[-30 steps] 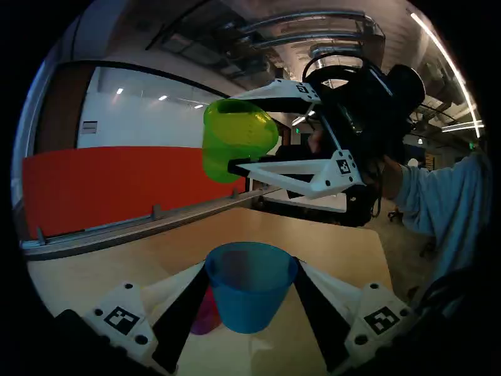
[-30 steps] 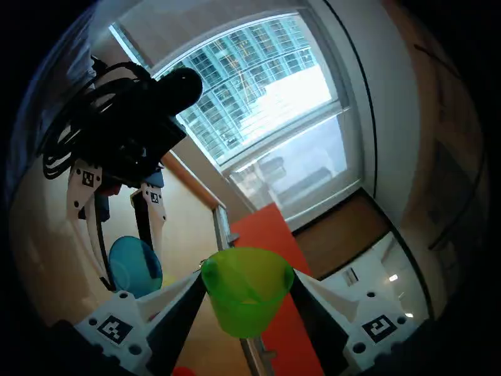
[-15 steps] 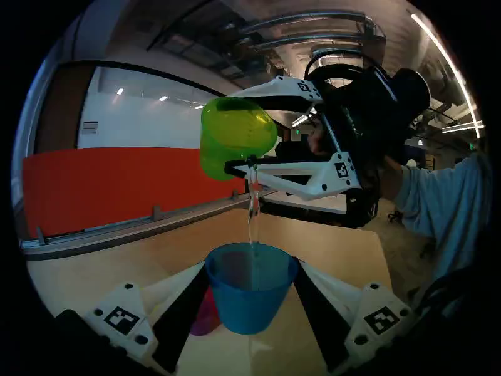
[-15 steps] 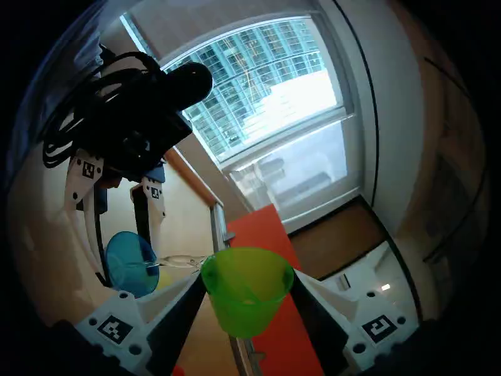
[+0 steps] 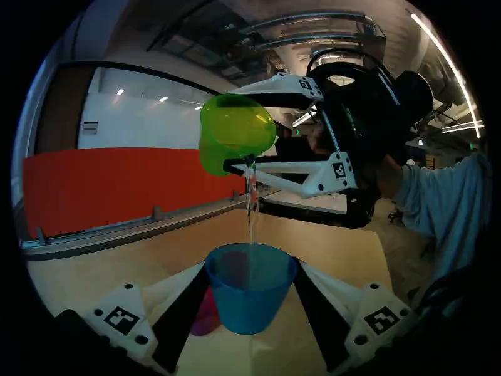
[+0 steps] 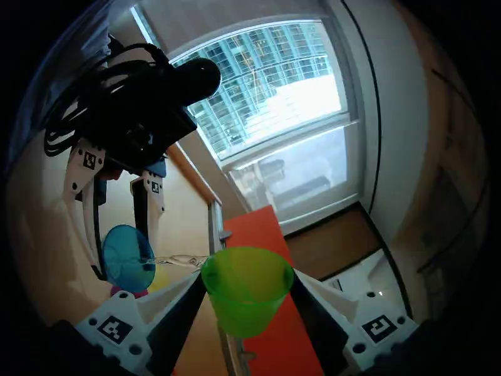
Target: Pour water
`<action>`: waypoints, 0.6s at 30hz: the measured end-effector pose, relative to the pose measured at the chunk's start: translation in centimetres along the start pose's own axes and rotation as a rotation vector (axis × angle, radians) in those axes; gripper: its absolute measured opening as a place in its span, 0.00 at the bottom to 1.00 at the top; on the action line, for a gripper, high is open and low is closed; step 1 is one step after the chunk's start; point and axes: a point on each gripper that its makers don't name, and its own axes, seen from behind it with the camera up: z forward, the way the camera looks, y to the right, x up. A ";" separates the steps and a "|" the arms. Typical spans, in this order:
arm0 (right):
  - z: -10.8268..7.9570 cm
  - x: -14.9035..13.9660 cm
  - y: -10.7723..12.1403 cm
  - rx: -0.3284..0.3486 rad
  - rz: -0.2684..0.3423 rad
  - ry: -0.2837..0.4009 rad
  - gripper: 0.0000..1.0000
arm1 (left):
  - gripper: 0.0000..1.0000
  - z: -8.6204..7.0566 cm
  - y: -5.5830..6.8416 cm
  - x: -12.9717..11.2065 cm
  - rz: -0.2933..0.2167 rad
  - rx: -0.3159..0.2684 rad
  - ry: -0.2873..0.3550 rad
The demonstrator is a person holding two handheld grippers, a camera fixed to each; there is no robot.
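Note:
In the left gripper view my left gripper [image 5: 250, 294] is shut on a blue cup [image 5: 250, 288], held upright just above the wooden table [image 5: 325, 238]. Above it my right gripper [image 5: 241, 131] is shut on a green cup [image 5: 235, 131] tipped on its side, and a thin stream of water [image 5: 252, 200] falls from its rim into the blue cup. In the right gripper view the right gripper [image 6: 247, 294] holds the green cup [image 6: 247, 291], the water [image 6: 178, 259] runs left into the blue cup [image 6: 127, 258], and the left gripper [image 6: 122, 241] grips that cup.
A pink cup [image 5: 206, 313] stands on the table behind my left finger, seen again as a pink edge [image 6: 128, 292] beside a yellow thing [image 6: 161, 276]. An orange wall panel [image 5: 119, 188] and metal rail [image 5: 144, 219] edge the table. A sleeve [image 5: 444, 200] is at right.
A second ago no water ran. The green cup has tipped a little further and a stream now falls into the blue cup. Both grippers stay almost in place.

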 end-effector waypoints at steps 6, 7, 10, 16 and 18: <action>0.0 0.1 0.3 -0.005 -0.027 -0.003 0.92 | 0.89 0.0 0.0 0.0 0.001 0.001 -0.001; 0.1 0.1 0.4 -0.006 -0.031 -0.004 0.92 | 0.89 0.0 0.0 -0.1 0.001 0.001 -0.001; 0.1 0.1 0.5 -0.009 -0.047 -0.005 0.92 | 0.89 0.1 0.0 0.0 0.001 0.001 -0.001; 0.2 0.1 0.7 -0.014 -0.082 -0.010 0.92 | 0.89 0.1 0.0 0.1 0.001 0.001 0.001; 0.2 0.2 0.8 -0.015 -0.089 -0.010 0.92 | 0.89 0.1 0.0 0.1 0.001 0.001 0.002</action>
